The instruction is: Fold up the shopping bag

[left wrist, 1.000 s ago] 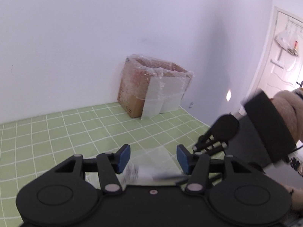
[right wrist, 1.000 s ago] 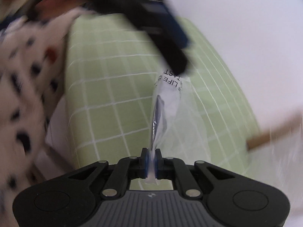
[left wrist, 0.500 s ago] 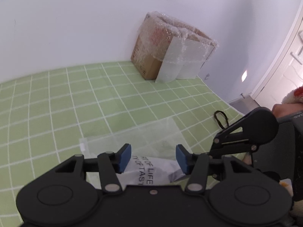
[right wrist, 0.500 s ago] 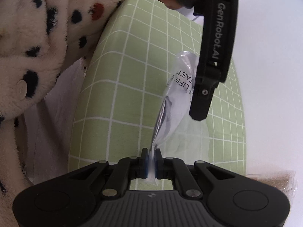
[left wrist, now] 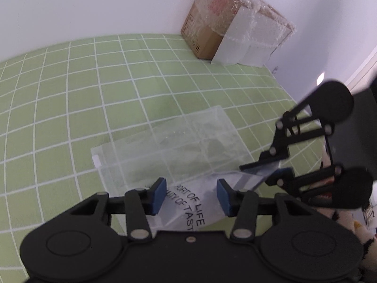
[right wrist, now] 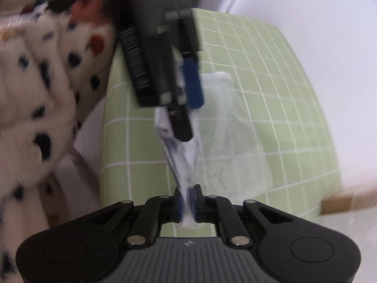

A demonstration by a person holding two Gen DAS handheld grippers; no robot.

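While the clear shopping bag lies on a green checked table, white walls surround it. The left gripper is closing, not yet pinching the bag's printed edge. The right gripper is opening, bag edge still between its pads.

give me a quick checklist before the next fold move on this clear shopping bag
1. Right tool has the shopping bag edge between its pads: ok, though its jaws are opening.
2. Left tool over the printed end, pads clear of it, jaws closing: ok.
3. Far half of the bag flat on the green checked cloth: ok.
4. Cardboard box away from the bag: ok.
5. Fold edges aligned: cannot tell.
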